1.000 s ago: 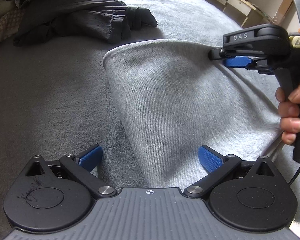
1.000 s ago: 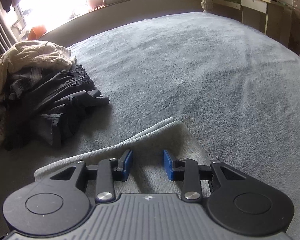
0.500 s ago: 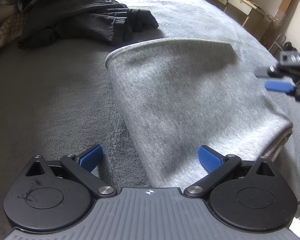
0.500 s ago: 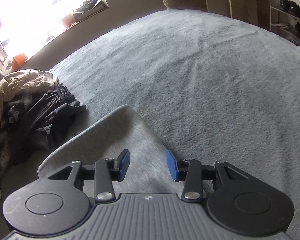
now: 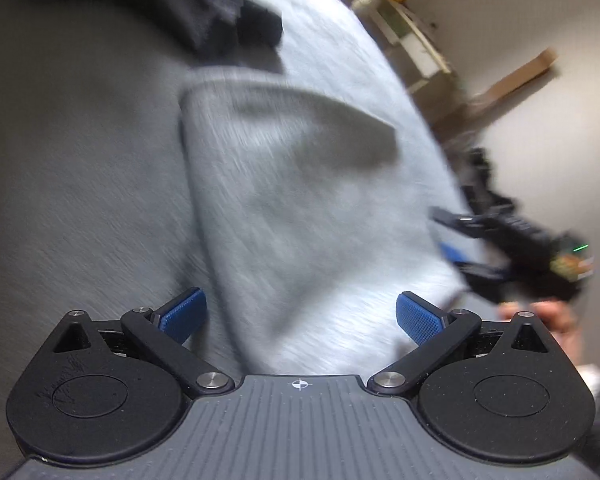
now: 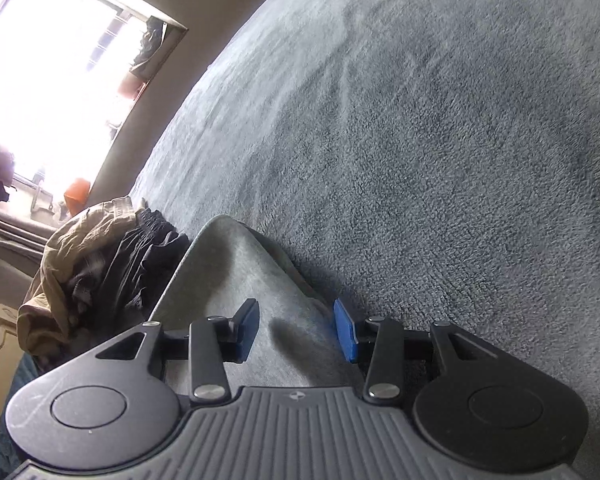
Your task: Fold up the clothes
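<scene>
Grey garment (image 5: pixel 300 208) lies flat on the bed (image 6: pixel 440 120), already doubled over by the look of its rounded far edge, and that garment is our landmark. Left gripper (image 5: pixel 300 316) hangs over its near end, jaws wide apart, cloth running beneath them but nothing pinched; the picture is smeared, so the hand is on the move. Right gripper (image 6: pixel 296 330) sits at the garment's right-hand edge, jaws parted after just opening a little wider, blue pads (image 6: pixel 345 332) clear of the fabric, which lies under and between them, not squeezed. From the left wrist you catch that same right gripper (image 5: pixel 456 240) off the garment's right side, a hand (image 5: pixel 540 314) below it.

Beyond the garment's far left corner, a pile (image 6: pixel 100 268) of dark and tan clothes waits, close to it but whether touching I cannot say.

So where are we? My read: one fold is laid and let go, and both tools are coming round for the next one. That calls for each gripper to settle on a corner of the near end, bite through every layer there, then lift together and carry the edge across to the far end, keeping the sides square. Grab only the top layer and the fold opens up again.
</scene>
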`<move>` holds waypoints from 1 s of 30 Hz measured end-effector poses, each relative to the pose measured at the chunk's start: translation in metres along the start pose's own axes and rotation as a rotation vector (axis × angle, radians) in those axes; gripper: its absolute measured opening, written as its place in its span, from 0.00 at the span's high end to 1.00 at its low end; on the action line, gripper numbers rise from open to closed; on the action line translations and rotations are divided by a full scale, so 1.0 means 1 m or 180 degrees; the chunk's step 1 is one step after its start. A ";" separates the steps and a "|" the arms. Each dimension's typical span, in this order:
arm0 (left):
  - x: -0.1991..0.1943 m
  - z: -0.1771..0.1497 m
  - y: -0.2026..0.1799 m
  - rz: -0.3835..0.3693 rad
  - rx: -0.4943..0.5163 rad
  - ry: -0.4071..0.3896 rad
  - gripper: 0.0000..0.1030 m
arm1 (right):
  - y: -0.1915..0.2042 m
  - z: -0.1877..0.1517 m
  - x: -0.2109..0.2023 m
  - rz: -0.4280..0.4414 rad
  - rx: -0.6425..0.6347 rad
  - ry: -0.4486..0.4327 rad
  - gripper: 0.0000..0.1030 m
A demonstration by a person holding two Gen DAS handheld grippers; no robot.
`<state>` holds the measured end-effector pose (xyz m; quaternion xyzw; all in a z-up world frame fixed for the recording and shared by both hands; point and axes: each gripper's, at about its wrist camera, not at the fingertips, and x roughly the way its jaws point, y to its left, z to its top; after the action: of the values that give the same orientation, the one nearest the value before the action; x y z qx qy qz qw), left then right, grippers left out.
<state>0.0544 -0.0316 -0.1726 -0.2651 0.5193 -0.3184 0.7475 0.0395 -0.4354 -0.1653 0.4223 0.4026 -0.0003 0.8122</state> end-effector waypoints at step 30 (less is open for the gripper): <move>0.011 -0.005 0.006 -0.0368 -0.0129 -0.0077 0.01 | -0.003 -0.009 0.034 0.0577 0.0109 0.0535 0.00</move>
<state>0.0536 -0.0359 -0.1849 -0.3135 0.5004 -0.3472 0.7285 0.0555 -0.4198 -0.1924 0.4693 0.4294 0.1016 0.7649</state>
